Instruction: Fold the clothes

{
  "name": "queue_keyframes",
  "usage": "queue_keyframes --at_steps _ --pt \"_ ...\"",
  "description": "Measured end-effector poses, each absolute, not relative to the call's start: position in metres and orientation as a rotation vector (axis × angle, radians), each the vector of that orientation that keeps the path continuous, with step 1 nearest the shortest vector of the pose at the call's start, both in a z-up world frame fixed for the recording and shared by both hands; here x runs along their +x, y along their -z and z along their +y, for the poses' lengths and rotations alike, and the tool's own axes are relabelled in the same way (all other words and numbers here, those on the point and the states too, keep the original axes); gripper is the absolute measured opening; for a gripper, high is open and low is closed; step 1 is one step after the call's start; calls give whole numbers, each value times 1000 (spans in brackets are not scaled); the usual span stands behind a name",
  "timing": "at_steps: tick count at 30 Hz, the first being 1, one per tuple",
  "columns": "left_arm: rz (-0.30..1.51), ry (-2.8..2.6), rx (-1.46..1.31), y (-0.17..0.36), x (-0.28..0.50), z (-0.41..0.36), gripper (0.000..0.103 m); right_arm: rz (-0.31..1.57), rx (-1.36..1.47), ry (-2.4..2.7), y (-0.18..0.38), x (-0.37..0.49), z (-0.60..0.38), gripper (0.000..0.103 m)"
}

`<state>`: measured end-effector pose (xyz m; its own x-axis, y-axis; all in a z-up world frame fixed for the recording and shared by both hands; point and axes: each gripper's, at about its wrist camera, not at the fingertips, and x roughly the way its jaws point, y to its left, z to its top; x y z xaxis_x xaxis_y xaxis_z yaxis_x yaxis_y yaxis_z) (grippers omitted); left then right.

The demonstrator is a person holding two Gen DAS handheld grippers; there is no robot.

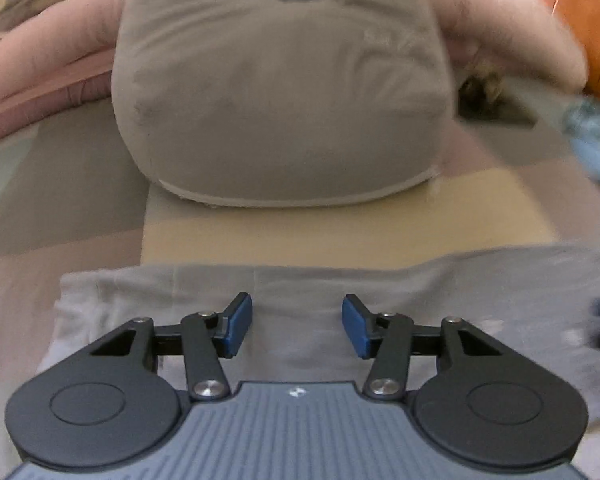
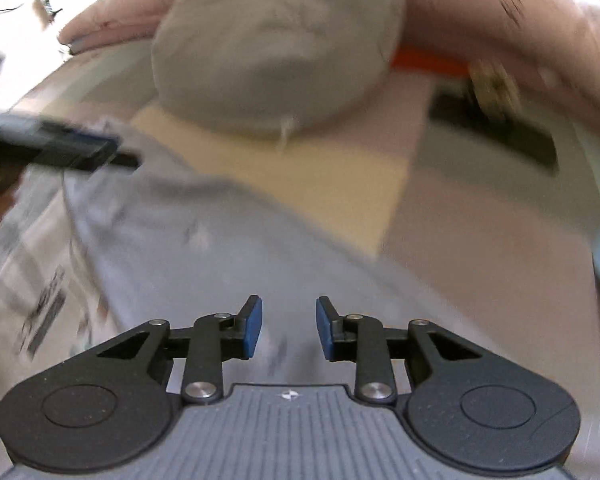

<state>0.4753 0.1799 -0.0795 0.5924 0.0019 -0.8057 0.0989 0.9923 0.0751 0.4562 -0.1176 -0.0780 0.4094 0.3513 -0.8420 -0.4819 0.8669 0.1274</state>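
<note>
Left gripper: angled downward over the near part of a light grey garment. Its blue pads stand spread, with bare cloth visible in the gap; nothing is pinched.

Right gripper: likewise angled downward over the same garment. Its pads stand apart, with a narrower gap than on the left, and they clamp nothing. The view is blurred.

In the right wrist view, the left gripper appears at the left edge as a dark blurred shape above the garment's far left corner.

Garment: lies flat on a patchwork bedcover with pink, cream and grey panels. In the left wrist view its long axis runs across the picture from left to right, with its far edge straight and facing a grey pillow. In the right wrist view that edge slants from upper left to lower right.

The pillow sits beyond the garment, apart from it, with a strip of cream panel between them. A pink quilt is bunched behind the pillow.
</note>
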Motion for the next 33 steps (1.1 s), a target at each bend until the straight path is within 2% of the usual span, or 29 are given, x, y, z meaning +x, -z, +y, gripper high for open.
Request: queue_keyframes --at_steps 1,3,5,6,8,12,16,17,18,20,22,29,33 --pt "909 4 158 83 478 183 56 1040 -137 -520 80 448 -122 38" --pt "897 -91 122 83 483 202 67 1053 -144 -505 81 441 -132 40" --pt "902 -150 74 82 486 222 72 1049 -161 -485 81 439 -139 41" --pt "910 -163 53 81 487 230 72 1044 -166 -474 80 438 -143 41" --pt "903 -163 38 70 481 229 62 1033 -169 -454 76 436 -151 43" --pt "879 -90 -3 51 463 220 66 1028 -155 -434 66 427 -166 53" --pt "983 -69 85 75 459 203 70 1063 -140 -426 72 419 -171 61" --pt "970 -103 72 79 457 207 76 1068 -136 -424 75 417 -173 66" --pt "956 -138 59 83 456 211 76 1066 -130 -430 78 416 -174 70" --pt "940 -246 14 79 454 219 74 1059 -121 -462 80 415 -172 88" --pt "929 -285 0 72 451 217 66 1067 -145 -475 80 415 -167 90" --pt "955 -107 83 74 436 180 67 1010 -50 -376 55 434 -205 93" --pt "960 -135 19 84 435 182 68 956 -9 -310 54 455 -223 94"
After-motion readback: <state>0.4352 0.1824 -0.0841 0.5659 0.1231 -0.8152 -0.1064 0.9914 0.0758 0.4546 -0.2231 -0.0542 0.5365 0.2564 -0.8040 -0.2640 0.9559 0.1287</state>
